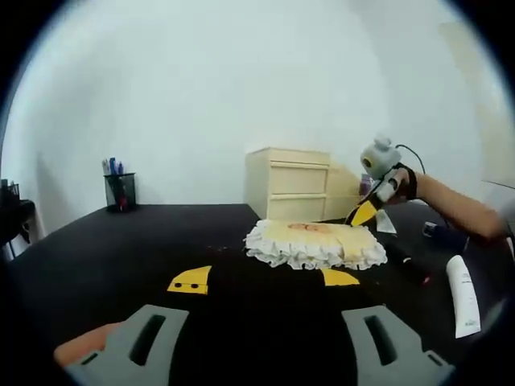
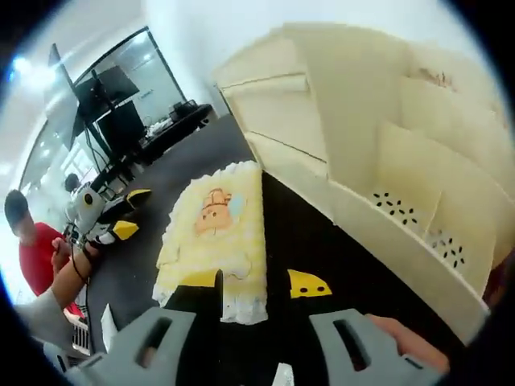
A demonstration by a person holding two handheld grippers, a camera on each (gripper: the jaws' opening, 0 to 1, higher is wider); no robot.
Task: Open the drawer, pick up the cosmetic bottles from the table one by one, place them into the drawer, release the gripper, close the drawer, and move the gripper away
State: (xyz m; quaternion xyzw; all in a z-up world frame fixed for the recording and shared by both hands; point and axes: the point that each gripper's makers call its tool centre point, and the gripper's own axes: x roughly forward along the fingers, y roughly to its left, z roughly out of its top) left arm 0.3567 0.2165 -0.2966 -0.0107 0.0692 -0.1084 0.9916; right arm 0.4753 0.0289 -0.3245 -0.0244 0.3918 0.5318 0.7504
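A cream drawer cabinet [image 1: 288,183] stands at the back of the black table [image 1: 161,241], all its drawers shut. In front of it lies a frilly yellow cushion [image 1: 314,244]. A white cosmetic tube [image 1: 463,295] lies on the table at the right. My left gripper [image 1: 265,279] is open and empty, low over the table short of the cushion. The right gripper [image 1: 364,213], held in a person's hand, hovers beside the cabinet. In the right gripper view my right gripper [image 2: 253,281] is open over the cushion [image 2: 213,233], close to the cabinet [image 2: 362,121]. The left gripper [image 2: 131,211] shows far left.
A black mesh pen holder [image 1: 119,190] stands at the table's far left. A small white item [image 1: 385,223] and a dark object [image 1: 434,233] lie right of the cushion. A person in red [image 2: 40,257] and a desk with monitors [image 2: 113,104] are behind.
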